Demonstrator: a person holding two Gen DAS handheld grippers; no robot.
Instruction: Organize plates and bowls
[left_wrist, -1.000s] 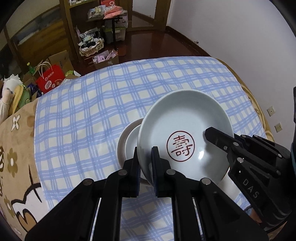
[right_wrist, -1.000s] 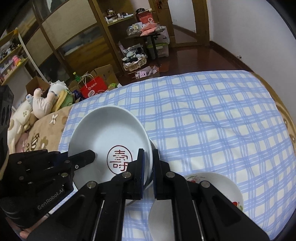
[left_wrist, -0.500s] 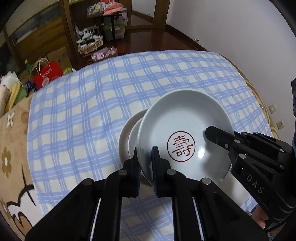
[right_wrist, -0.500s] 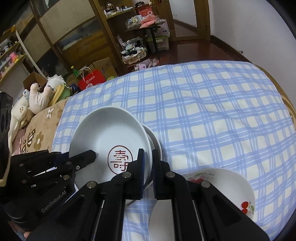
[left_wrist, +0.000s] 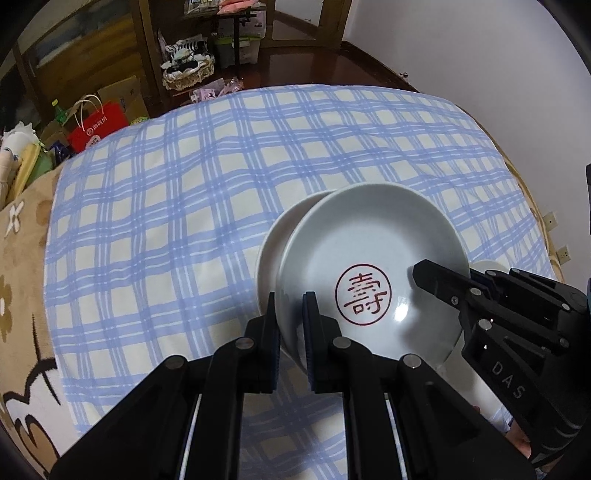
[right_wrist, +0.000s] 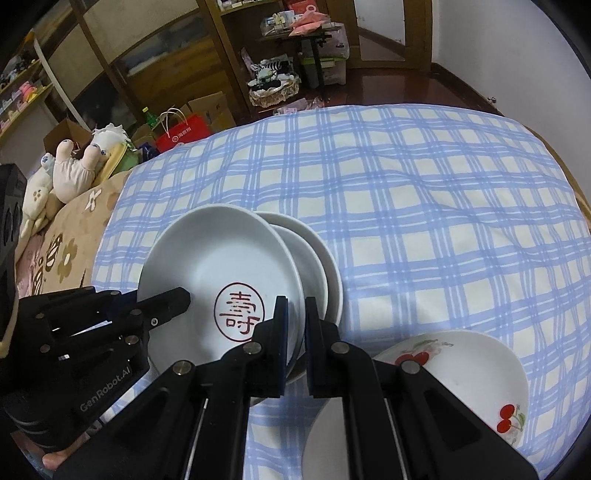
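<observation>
Both tongs are clamped on one white plate with a red seal character (left_wrist: 364, 295), which is held tilted above a stack of white plates (right_wrist: 317, 258) on the blue plaid tablecloth (left_wrist: 184, 206); the left tongs (left_wrist: 290, 321) pinch the plate's rim at about its 8 o'clock edge in the left wrist view, one finger inside the dish and one beneath it; the right tongs (right_wrist: 293, 325) grip the opposite rim, at about 4 o'clock on the plate in the right wrist view; each pair of tongs shows in the other's camera, reaching in from the side with its tip over the plate's inner slope; the stack peeks out past the held plate toward 10 o'clock from the left wrist and toward 2 o'clock from the right; a white bowl with cherry prints (right_wrist: 480, 373) sits on the cloth at 4 o'clock in the right wrist view, near the stack but apart from it; beyond the table stand a red paper bag (left_wrist: 96, 127) and wooden shelves (right_wrist: 155, 74).
</observation>
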